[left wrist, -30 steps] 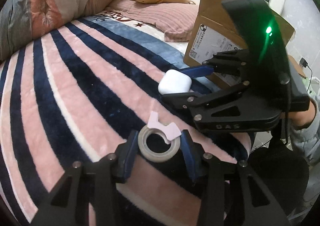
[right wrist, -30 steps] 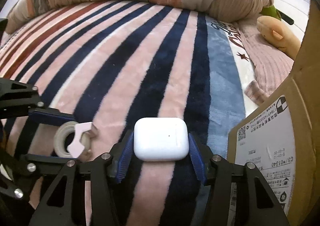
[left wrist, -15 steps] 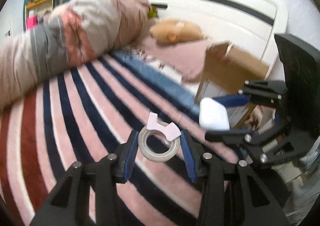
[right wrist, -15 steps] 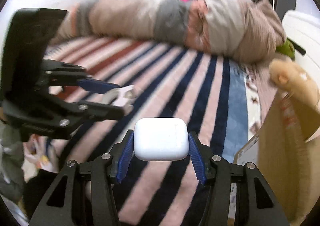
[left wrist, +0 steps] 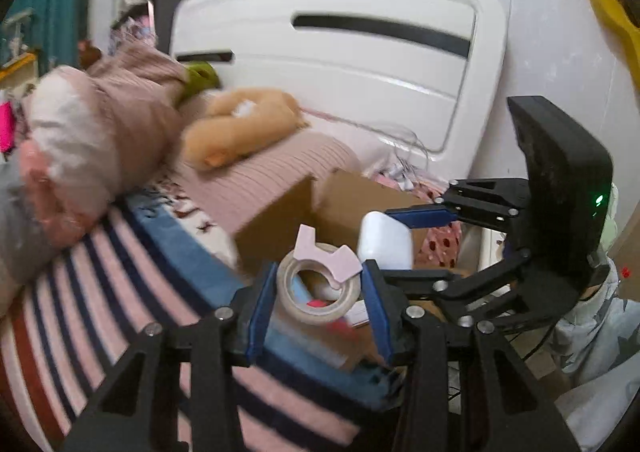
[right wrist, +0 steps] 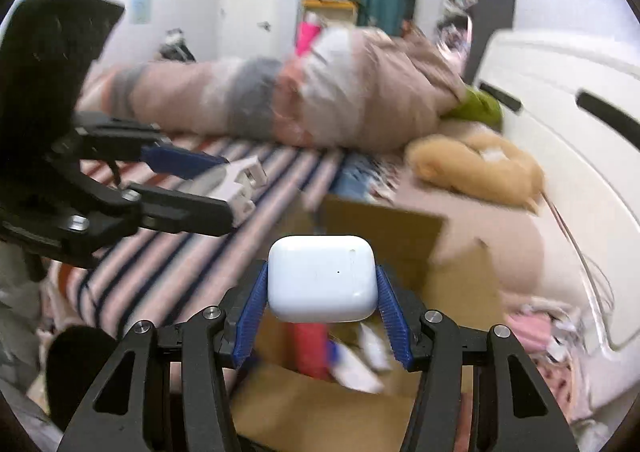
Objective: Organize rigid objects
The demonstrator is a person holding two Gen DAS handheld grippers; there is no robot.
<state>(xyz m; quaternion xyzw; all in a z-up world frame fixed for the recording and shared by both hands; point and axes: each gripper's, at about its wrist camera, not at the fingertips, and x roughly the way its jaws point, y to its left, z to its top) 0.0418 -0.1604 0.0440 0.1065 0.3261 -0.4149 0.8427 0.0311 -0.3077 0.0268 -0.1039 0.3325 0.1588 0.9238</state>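
My left gripper (left wrist: 318, 294) is shut on a roll of clear tape (left wrist: 308, 302) with a pink dispenser tab (left wrist: 324, 256), held in the air at the near edge of an open cardboard box (left wrist: 280, 219). My right gripper (right wrist: 322, 306) is shut on a white earbud case (right wrist: 322, 278), held above the same box (right wrist: 380, 223). The right gripper and its case (left wrist: 384, 242) show at the right in the left wrist view. The left gripper (right wrist: 224, 191) with the tape shows at the left in the right wrist view.
The box holds a red object (right wrist: 306, 348) and white items (right wrist: 360, 368). A striped blanket (left wrist: 120, 292) covers the bed, with a rolled duvet (right wrist: 280, 99), a tan plush toy (left wrist: 240, 127) and a white headboard (left wrist: 360, 63) behind.
Both grippers have lifted off the blanket with their objects and swung over to the cardboard box, whose open top now lies below them.
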